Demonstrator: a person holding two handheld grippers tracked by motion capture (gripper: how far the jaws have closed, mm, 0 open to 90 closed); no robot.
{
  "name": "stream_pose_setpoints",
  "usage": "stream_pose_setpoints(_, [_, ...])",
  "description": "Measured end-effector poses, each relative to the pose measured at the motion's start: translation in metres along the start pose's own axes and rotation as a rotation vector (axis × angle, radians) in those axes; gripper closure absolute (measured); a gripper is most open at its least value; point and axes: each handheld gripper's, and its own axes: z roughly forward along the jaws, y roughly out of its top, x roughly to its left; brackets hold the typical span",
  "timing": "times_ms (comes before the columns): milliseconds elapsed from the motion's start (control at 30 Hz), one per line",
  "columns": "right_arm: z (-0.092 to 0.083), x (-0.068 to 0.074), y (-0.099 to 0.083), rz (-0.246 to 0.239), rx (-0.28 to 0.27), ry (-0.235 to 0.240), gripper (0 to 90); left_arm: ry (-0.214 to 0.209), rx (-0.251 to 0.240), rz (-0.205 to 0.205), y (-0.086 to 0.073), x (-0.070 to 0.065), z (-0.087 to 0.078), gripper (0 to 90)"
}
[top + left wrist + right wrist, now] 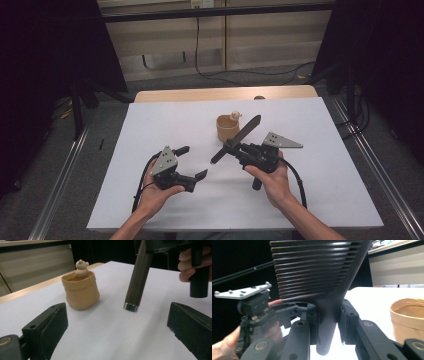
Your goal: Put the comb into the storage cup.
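Beside the tan pot on the bench, the right gripper is clamped on a dark comb. Its teeth show from the right gripper view, its metal-tipped handle from the left gripper view. Nearby, the left gripper stands apart, empty.

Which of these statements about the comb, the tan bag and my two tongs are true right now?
1. The right tongs are shut on the dark comb. True.
2. The left tongs grip the comb's handle. False: they are open and hold nothing.
3. The tan bag stands upright on the white board. True.
4. The comb lies flat on the board. False: it is held above it.
5. A small figure sits in the bag. True.
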Motion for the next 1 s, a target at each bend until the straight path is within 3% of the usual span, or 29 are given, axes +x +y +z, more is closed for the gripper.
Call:
stream_pose_setpoints(200, [-0.002, -0.003, 0.002, -0.026, 0.013, -0.016, 72.5, 0.022, -0.020, -0.011, -0.002, 0.001, -0.011, 2.7])
stream_pose_setpoints(300, [-0.002, -0.005, 0.003, -0.037, 0.018, -0.024, 72.5, 0.056, -0.020, 0.000, -0.004, 0.001, -0.017, 2.7])
stream_pose_setpoints(467, [-0.004, -0.008, 0.008, -0.067, 0.021, -0.038, 72.5, 0.086, -0.050, -0.030, -0.005, -0.001, -0.028, 2.7])
stream_pose_setpoints(633, [-0.005, -0.011, 0.011, -0.078, 0.028, -0.049, 72.5, 0.091, -0.047, -0.027, -0.010, -0.002, -0.036, 2.8])
stream_pose_setpoints(700, [-0.005, -0.012, 0.013, -0.087, 0.033, -0.058, 72.4, 0.071, -0.070, -0.019, -0.013, -0.003, -0.038, 2.8])
stream_pose_setpoints(800, [-0.006, -0.014, 0.017, -0.103, 0.029, -0.061, 72.5, 0.090, -0.058, -0.011, -0.019, -0.005, -0.038, 2.5])
stream_pose_setpoints(1000, [-0.009, -0.018, 0.025, -0.123, 0.018, -0.082, 72.5, 0.133, -0.068, -0.048, -0.023, -0.004, -0.043, 2.4])
